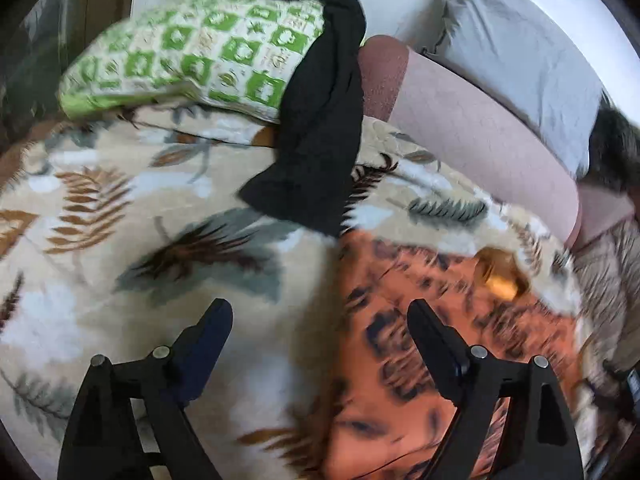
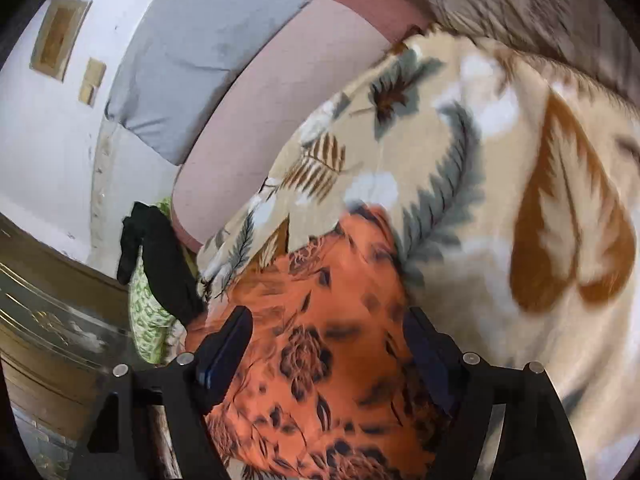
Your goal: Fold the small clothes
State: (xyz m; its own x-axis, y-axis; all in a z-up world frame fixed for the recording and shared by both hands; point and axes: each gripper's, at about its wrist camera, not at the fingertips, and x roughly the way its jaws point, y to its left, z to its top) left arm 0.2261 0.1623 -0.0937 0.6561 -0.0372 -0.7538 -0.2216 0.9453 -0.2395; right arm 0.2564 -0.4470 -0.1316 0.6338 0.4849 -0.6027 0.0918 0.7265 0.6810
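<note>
An orange garment with dark flower print [image 1: 424, 320] lies flat on the leaf-patterned blanket [image 1: 120, 208]. My left gripper [image 1: 318, 312] hovers open over the garment's left edge, one finger above bare blanket and the other above the orange cloth. In the right wrist view the same orange garment [image 2: 320, 360] fills the space under my right gripper [image 2: 329, 320], whose jaws stand wide apart with the cloth lying loose below them. A black garment [image 1: 320, 128] is draped over a green checked pillow [image 1: 192, 52] farther back, and the black garment [image 2: 168, 268] also shows at the left.
A grey pillow [image 1: 520, 60] and a pink cushion [image 1: 480, 144] line the white wall behind the blanket. A beige striped cloth [image 2: 520, 4] lies at the blanket's far side. Wooden furniture [image 2: 44, 320] stands beside the bed, next to the green pillow [image 2: 148, 320].
</note>
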